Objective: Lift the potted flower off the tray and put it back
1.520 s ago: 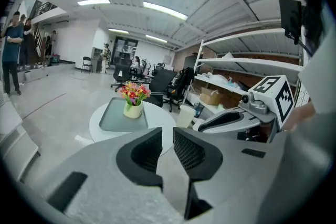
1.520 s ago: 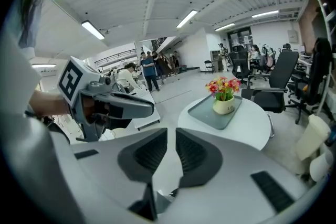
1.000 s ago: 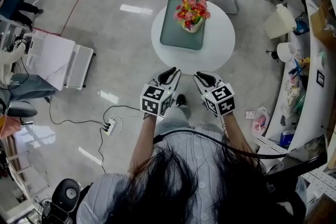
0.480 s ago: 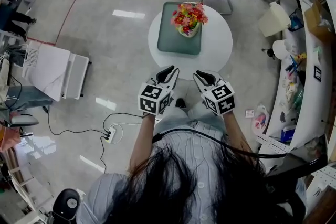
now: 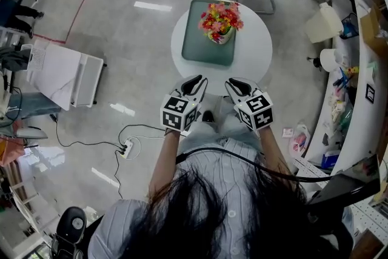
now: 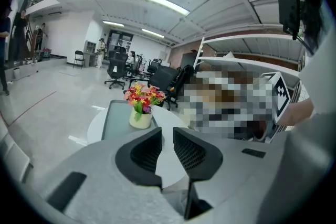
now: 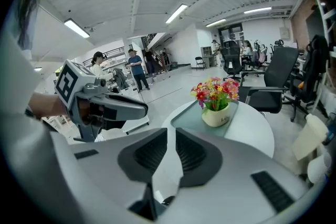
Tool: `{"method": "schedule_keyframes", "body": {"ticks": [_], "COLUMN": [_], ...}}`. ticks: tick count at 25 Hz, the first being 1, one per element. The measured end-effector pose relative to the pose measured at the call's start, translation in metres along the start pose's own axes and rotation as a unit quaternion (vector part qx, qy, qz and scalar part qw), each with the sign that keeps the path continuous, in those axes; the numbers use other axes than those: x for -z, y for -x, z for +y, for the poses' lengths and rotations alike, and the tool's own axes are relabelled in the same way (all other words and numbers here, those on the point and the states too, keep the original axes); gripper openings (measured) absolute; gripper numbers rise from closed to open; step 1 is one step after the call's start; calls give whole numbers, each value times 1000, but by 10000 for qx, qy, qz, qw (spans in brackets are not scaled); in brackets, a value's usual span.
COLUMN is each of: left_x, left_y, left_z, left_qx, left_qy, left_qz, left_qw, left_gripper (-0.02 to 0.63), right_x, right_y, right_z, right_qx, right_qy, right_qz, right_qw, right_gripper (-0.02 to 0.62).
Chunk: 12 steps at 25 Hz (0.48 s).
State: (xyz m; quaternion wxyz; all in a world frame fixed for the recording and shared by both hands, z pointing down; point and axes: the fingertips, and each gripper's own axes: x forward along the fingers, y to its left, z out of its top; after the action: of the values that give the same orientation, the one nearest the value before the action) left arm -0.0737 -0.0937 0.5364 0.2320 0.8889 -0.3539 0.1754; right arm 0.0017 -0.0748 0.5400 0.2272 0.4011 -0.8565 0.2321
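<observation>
As I judge it, nothing of the job is done yet. The cream pot of red, pink and yellow flowers [image 5: 220, 24] stands on the grey-green rectangular tray [image 5: 203, 48], toward its 1 o'clock corner, on the round white tabletop [image 5: 254, 51]. My left gripper [image 5: 195, 79] and right gripper [image 5: 234, 82] hang side by side near the tabletop's 6 o'clock edge, well apart from the pot. Both pairs of jaws are closed together with nothing between them. Reaching in, opening, lifting and setting back are all left.

Smooth white desk [image 5: 257, 50]; on it, matt green tray [image 5: 197, 39] and smooth cream pot [image 5: 222, 38]; beneath, polished reflective floor [image 5: 121, 9].
</observation>
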Motion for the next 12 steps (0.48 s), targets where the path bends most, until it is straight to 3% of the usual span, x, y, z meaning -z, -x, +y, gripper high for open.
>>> {"method": "schedule_keyframes", "body": {"ticks": [12], "left_x": [-24], "left_y": [-51], "left_z": [24], "left_qx": [-444], "left_qy": [373], "left_qz": [-9], "left_qw": [9983], "left_gripper": [62], "right_x": [-35], "right_y": [-36], "right_z": [-60], "right_qx": [-432], "right_qy": [242], "right_qz": [175], "right_qw": [9986], "right_gripper": [64]}}
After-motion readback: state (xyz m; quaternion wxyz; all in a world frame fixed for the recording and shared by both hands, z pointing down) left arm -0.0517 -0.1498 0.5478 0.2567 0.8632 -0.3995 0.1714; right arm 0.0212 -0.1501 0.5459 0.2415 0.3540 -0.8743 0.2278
